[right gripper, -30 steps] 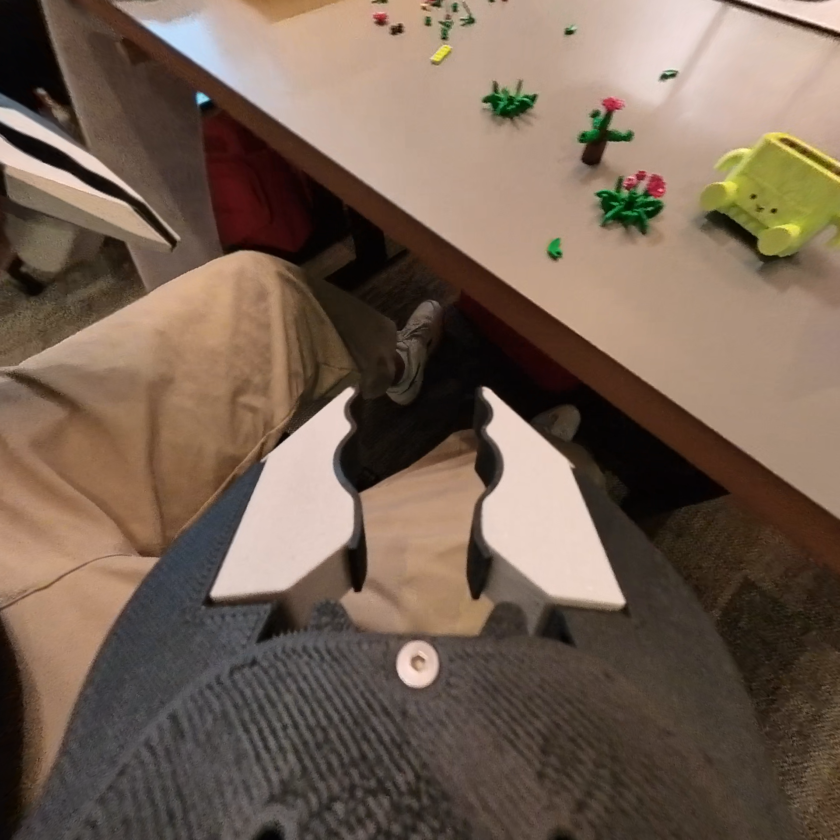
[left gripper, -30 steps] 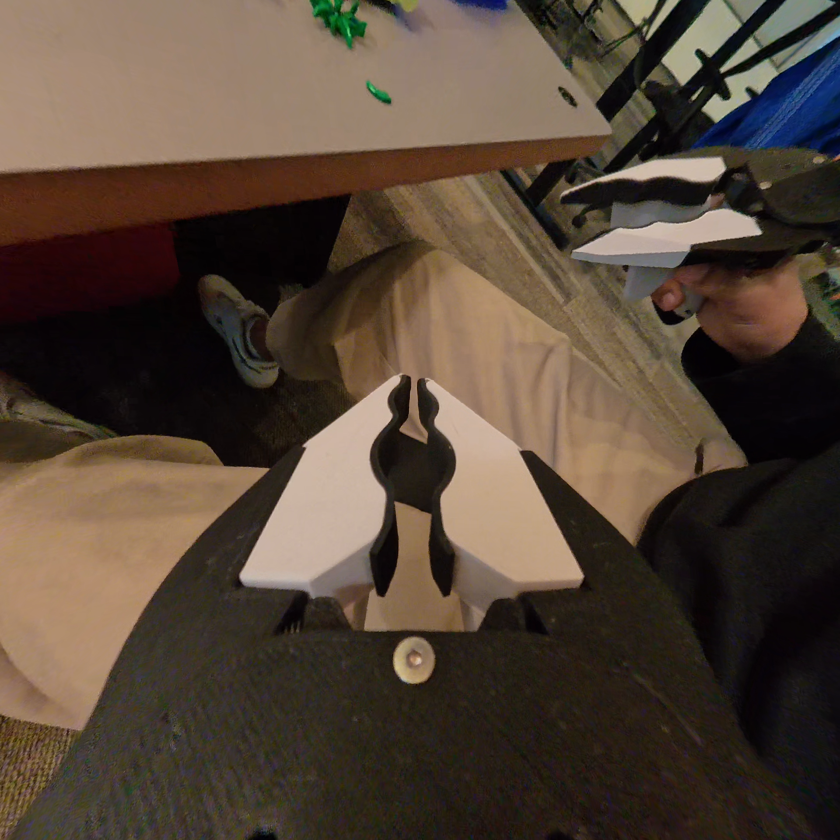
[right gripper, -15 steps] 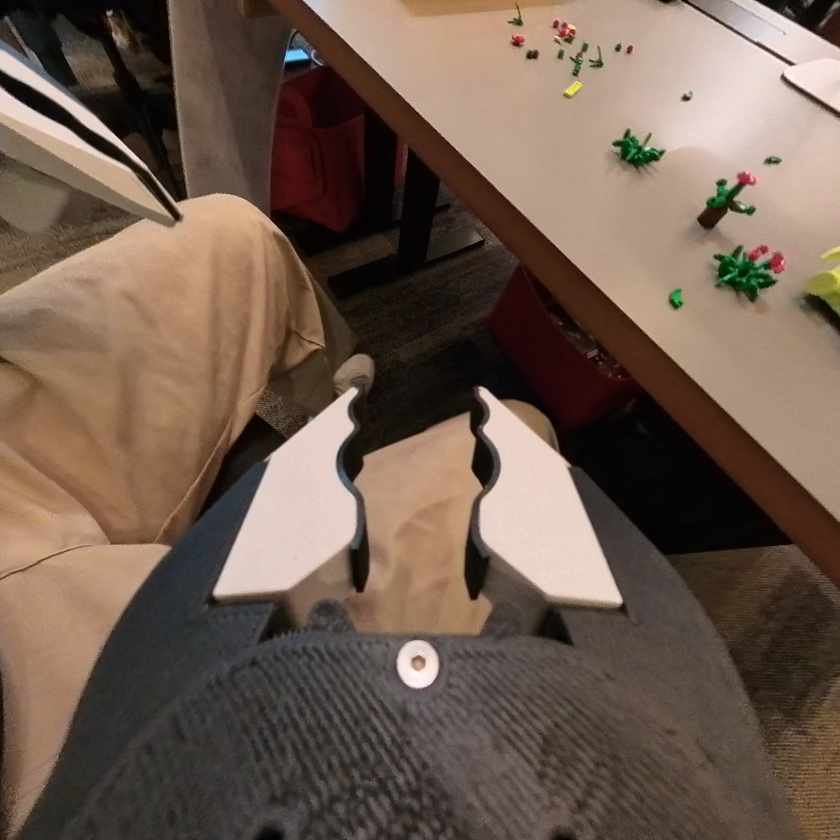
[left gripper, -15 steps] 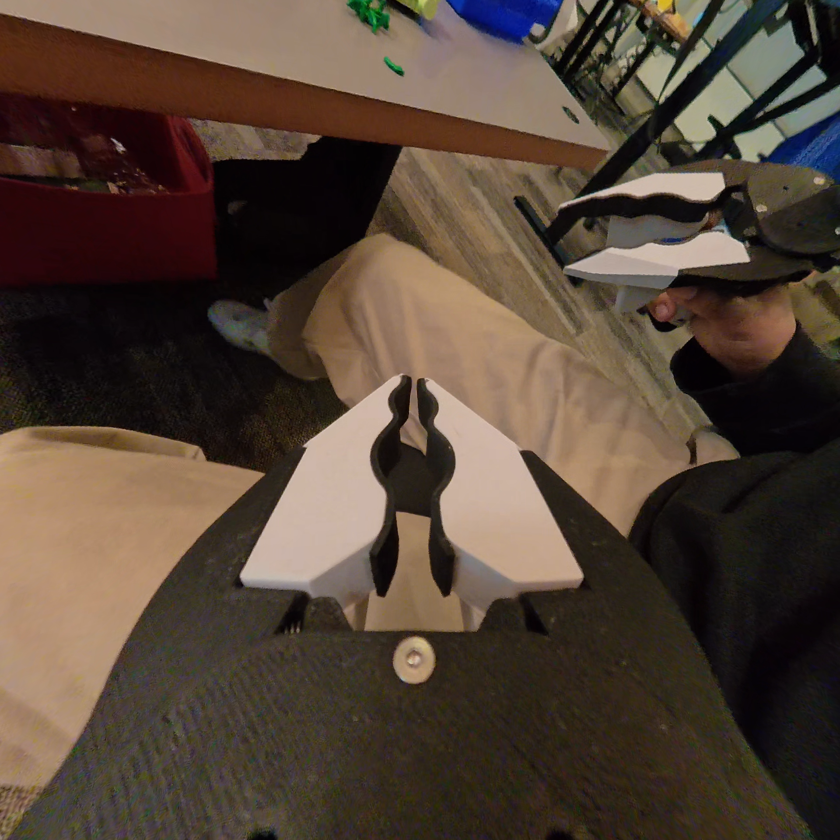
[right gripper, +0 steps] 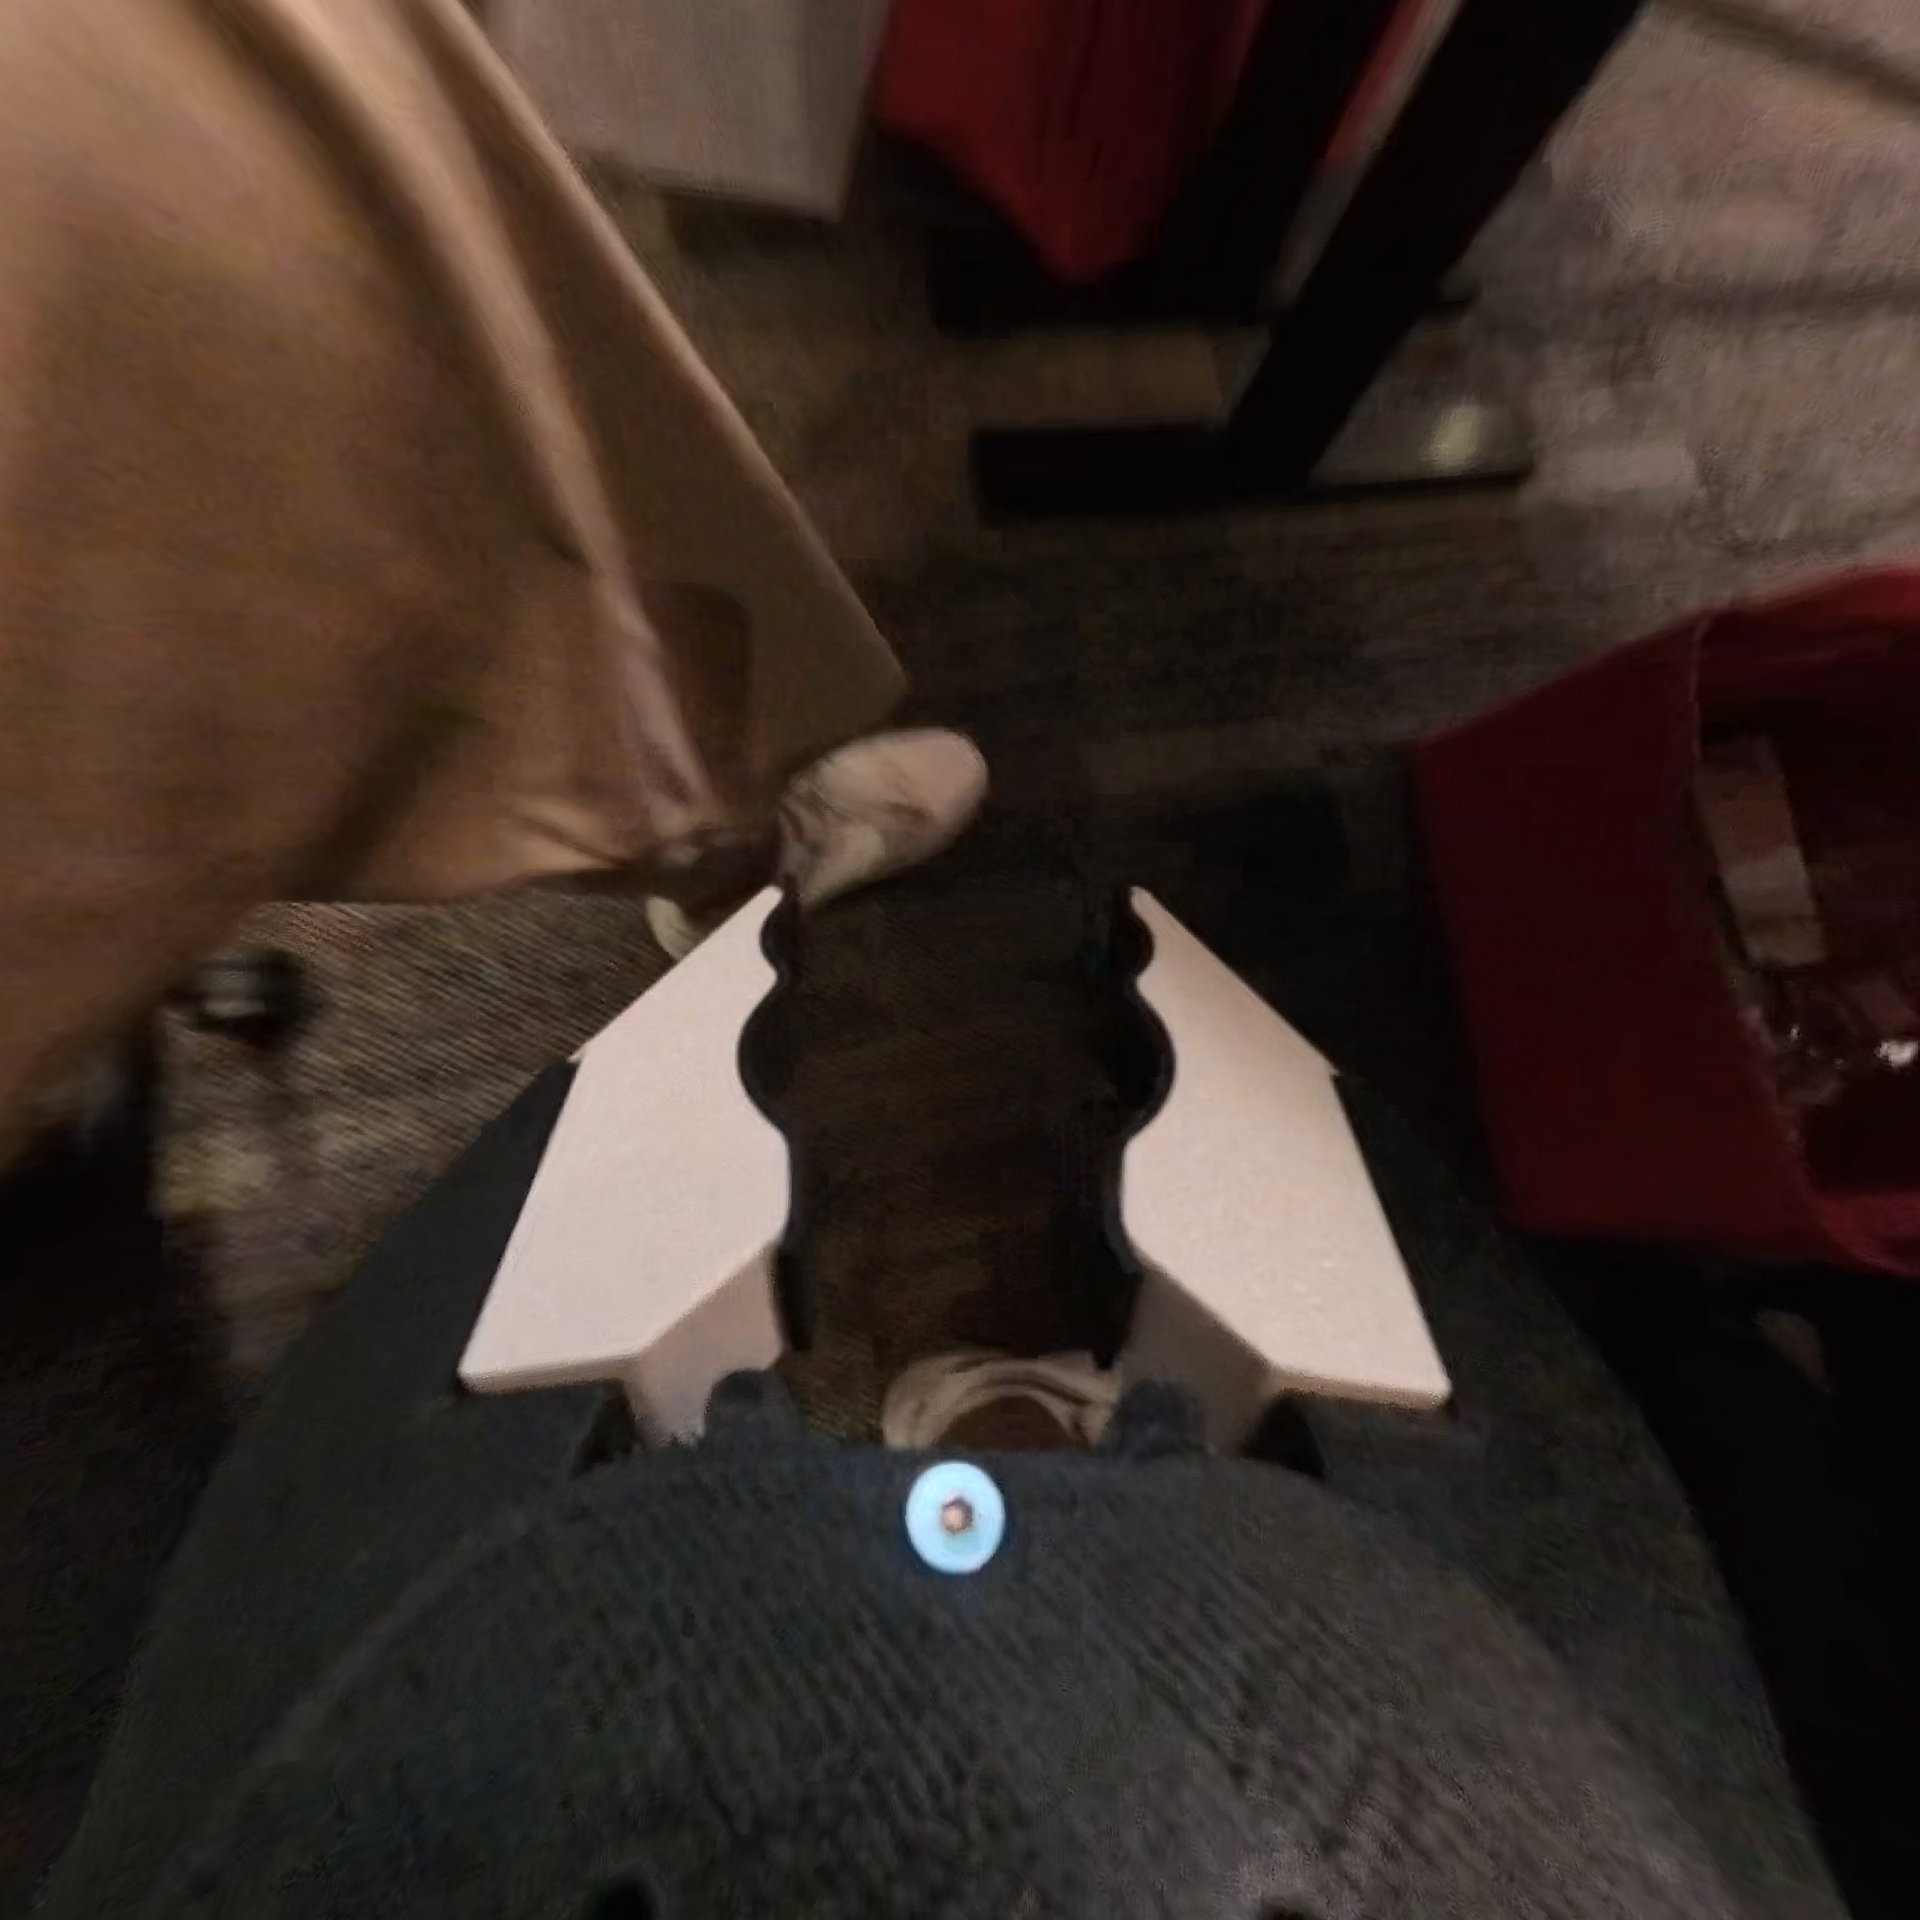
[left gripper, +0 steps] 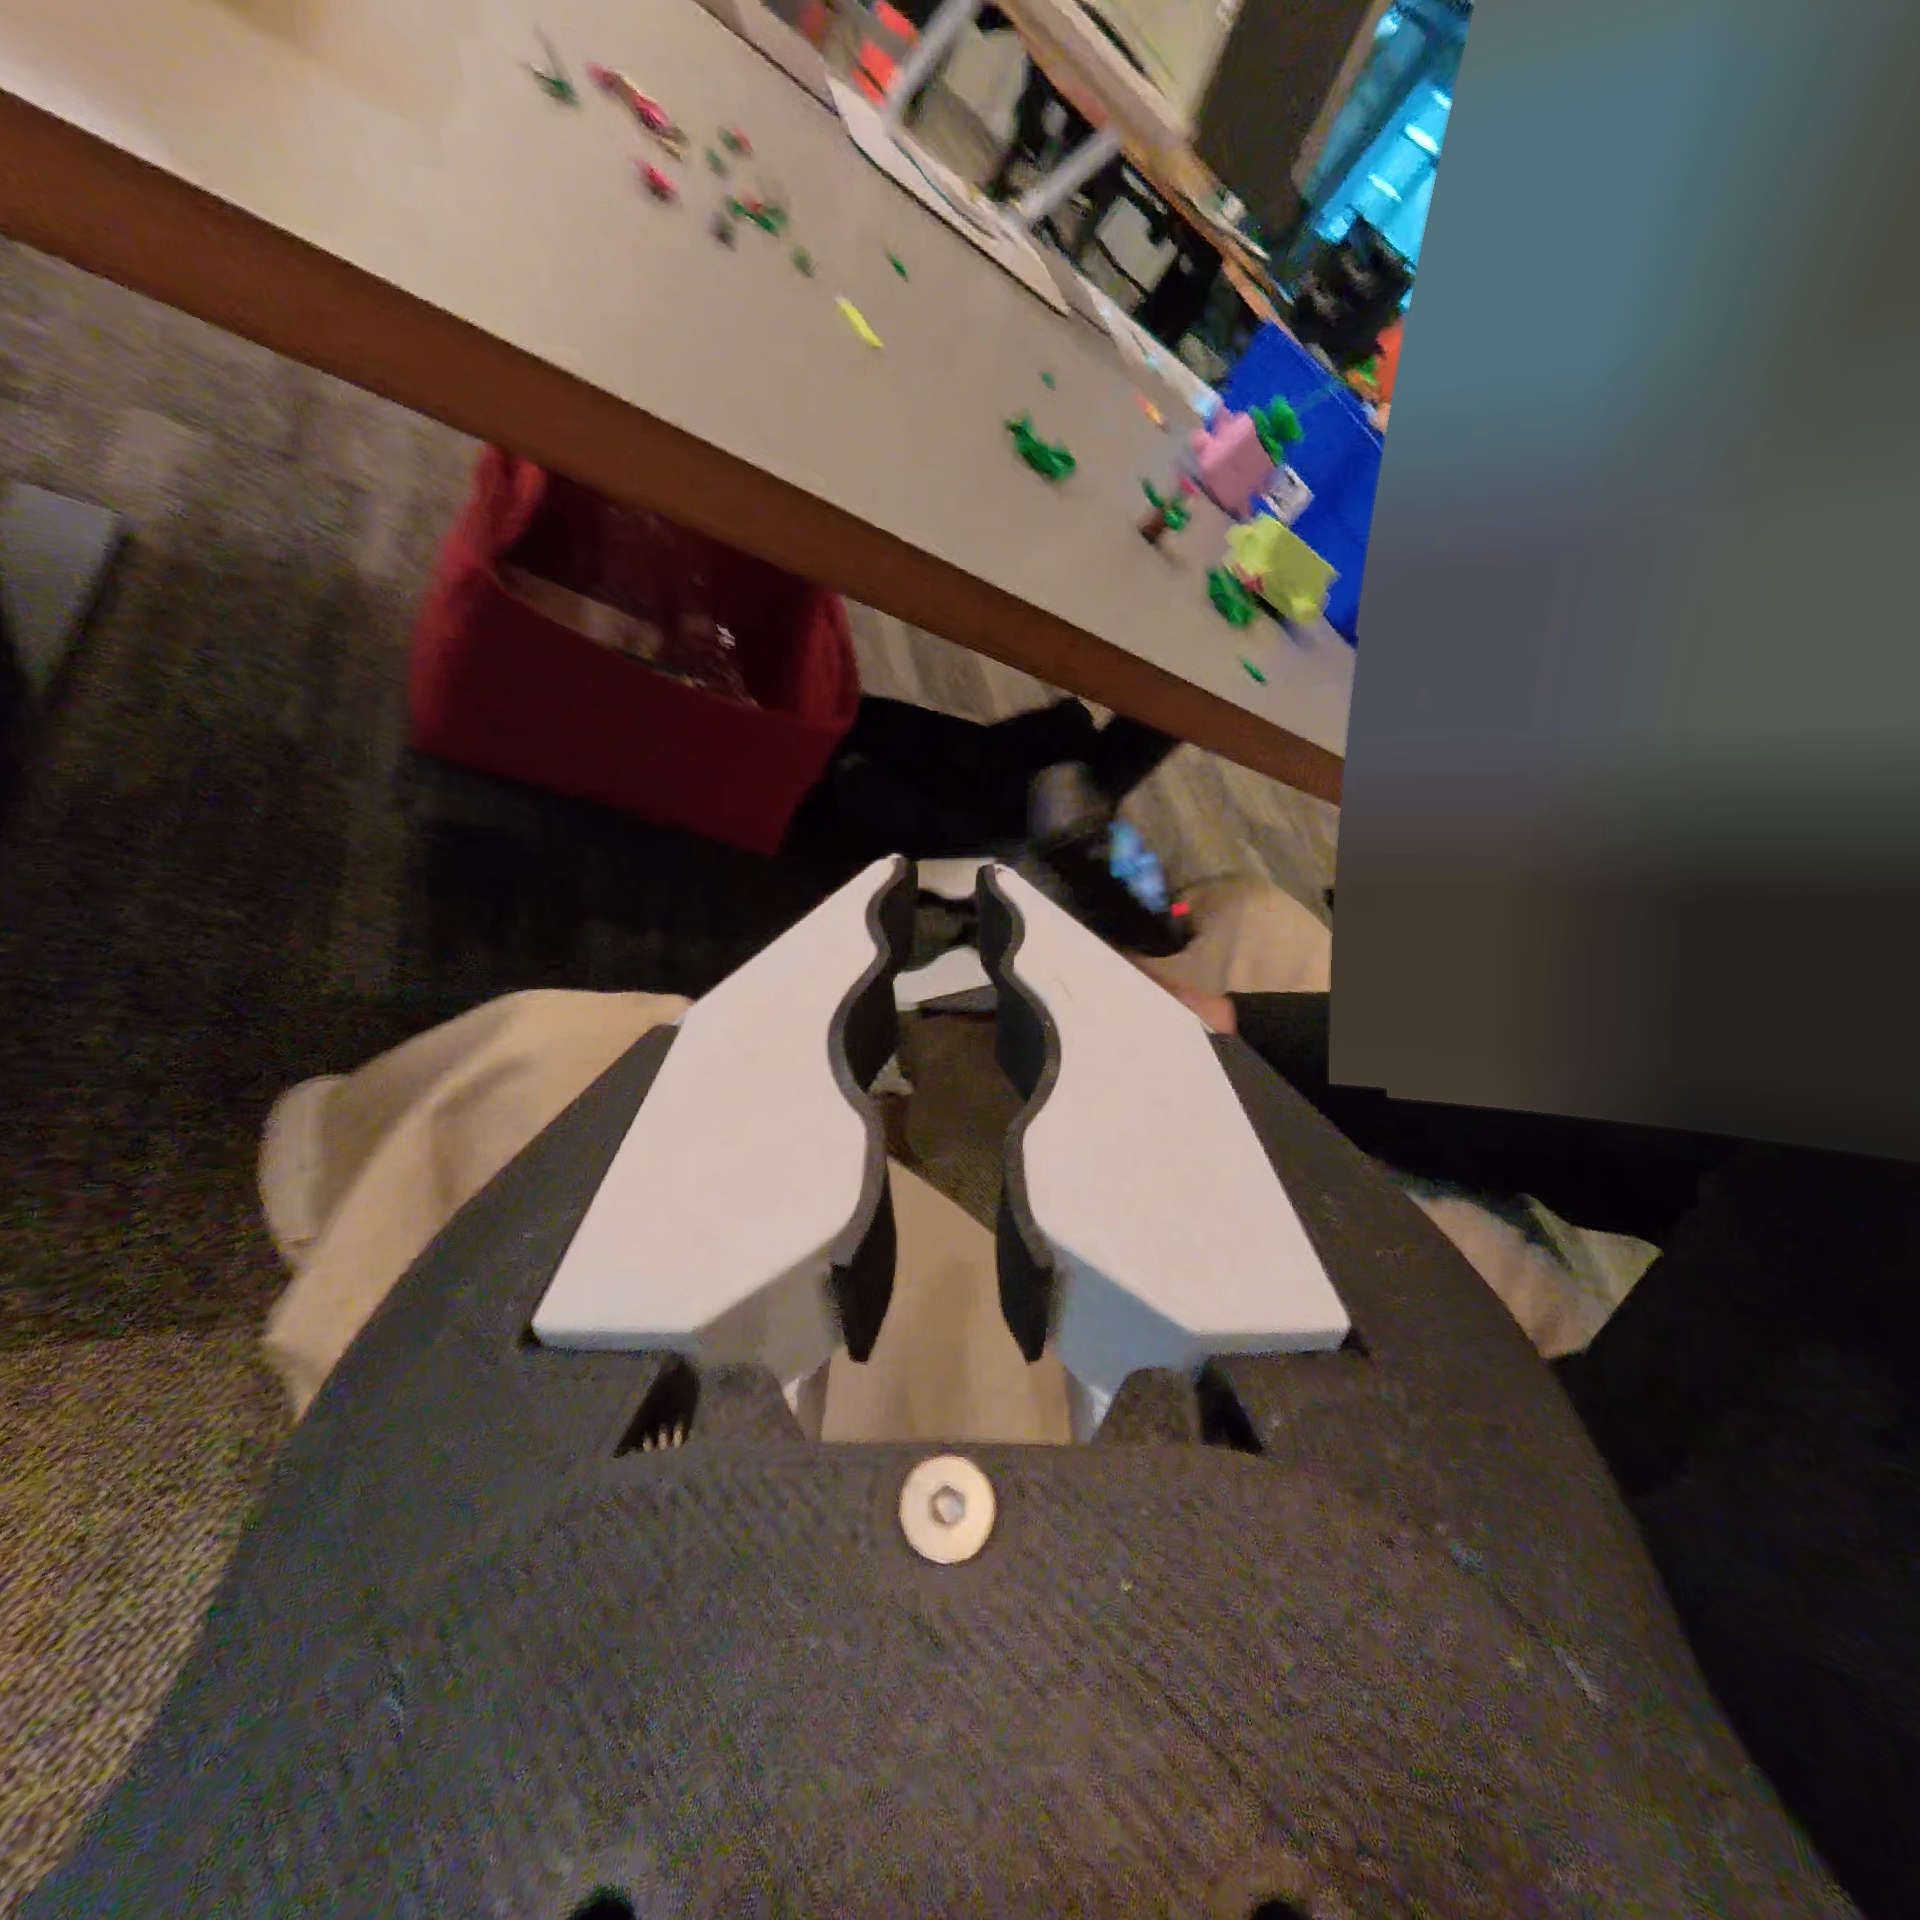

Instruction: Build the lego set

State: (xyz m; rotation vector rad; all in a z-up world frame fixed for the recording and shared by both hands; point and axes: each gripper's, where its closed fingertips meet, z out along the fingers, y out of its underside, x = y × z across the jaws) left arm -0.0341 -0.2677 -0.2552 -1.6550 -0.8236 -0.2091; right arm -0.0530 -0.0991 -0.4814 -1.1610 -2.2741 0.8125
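The lego pieces lie on the grey table [left gripper: 582,281], seen only in the left wrist view. There are scattered small green and pink pieces [left gripper: 743,208], a yellow piece [left gripper: 860,322], a green plant clump [left gripper: 1039,452], a pink figure [left gripper: 1231,457] and a lime-yellow figure [left gripper: 1283,566]. My left gripper [left gripper: 943,885] is narrowly open and empty, low in front of the table edge, above a person's lap. My right gripper [right gripper: 958,896] is wide open and empty, pointing down at the dark carpet under the table. The right wrist view is blurred and shows no lego.
A red bin [left gripper: 623,665] stands under the table and also shows in the right wrist view [right gripper: 1662,935]. Tan trouser legs [right gripper: 312,520], a light shoe [right gripper: 883,800] and a black table leg [right gripper: 1351,260] are near the right gripper. A blue box [left gripper: 1309,416] stands behind the figures.
The left view has swung up towards the tabletop and its jaws have parted a little. The right gripper has swung down under the table and opened wider; the tabletop has left its view.
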